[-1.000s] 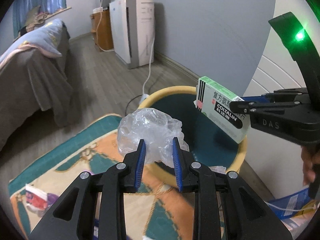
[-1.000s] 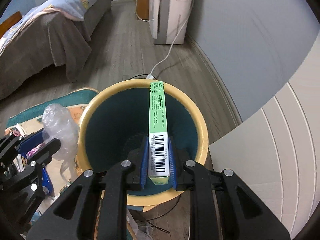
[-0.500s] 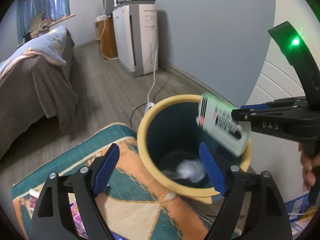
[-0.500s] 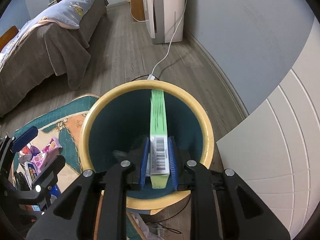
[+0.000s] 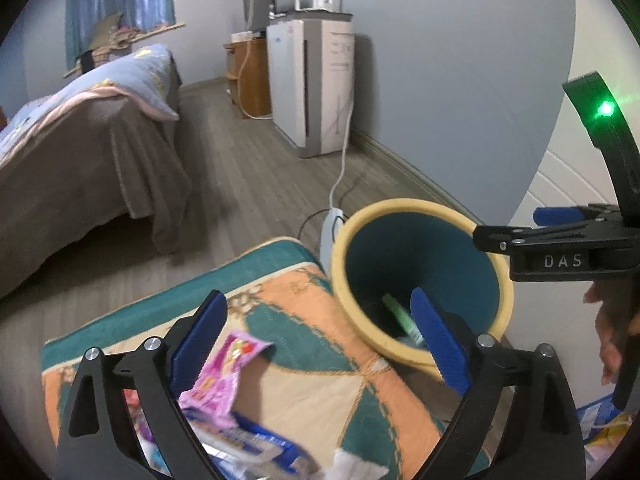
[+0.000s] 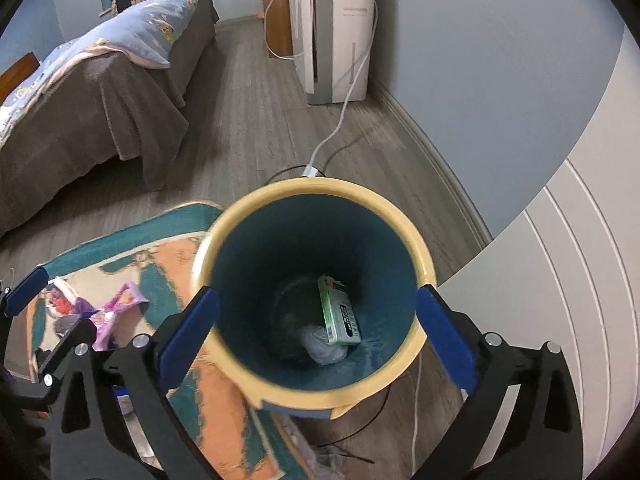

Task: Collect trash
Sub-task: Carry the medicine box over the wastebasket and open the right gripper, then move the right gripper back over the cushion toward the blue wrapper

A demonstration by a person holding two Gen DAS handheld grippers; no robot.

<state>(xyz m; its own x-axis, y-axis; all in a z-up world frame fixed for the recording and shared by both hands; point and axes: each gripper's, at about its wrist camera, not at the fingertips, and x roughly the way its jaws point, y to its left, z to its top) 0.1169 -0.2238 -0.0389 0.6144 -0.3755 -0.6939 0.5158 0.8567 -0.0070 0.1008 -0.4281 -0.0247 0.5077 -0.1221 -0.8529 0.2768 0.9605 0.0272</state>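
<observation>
Bin: the yellow-rimmed bin (image 6: 404, 236) with a teal inside stands on the wood floor, its near side touching the edge of the patterned rug (image 5: 320, 364); it is upright.
Contents of bin: a green medicine box (image 6: 338, 314) lies at the bottom, leaning against the inner wall, with a crumpled clear plastic bag (image 6: 322, 346) just beside and partly under it. Both count as collected.
Right gripper (image 6: 316, 336): held over the bin mouth, pointing steeply down. Its jaws have just been opening and now stand spread wide, with nothing between the pads; the box lies far below them.
Left gripper (image 5: 320, 344): off to the rug side of the bin, angled down. Its jaws have likewise just been opening and stand wide apart, empty.
Trash outstanding: a pink wrapper (image 5: 224, 376) lies on the rug close under the left gripper, a blue-and-white packet (image 5: 264, 444) next to it, and a white scrap (image 5: 356, 468) near the lower edge. Further litter shows at the rug's far left in the right wrist view, too blurred to name.
Progress: judged partly complete; two items binned, several left on the rug.
Next step, as judged: the left gripper is best placed to take the pink wrapper.
</observation>
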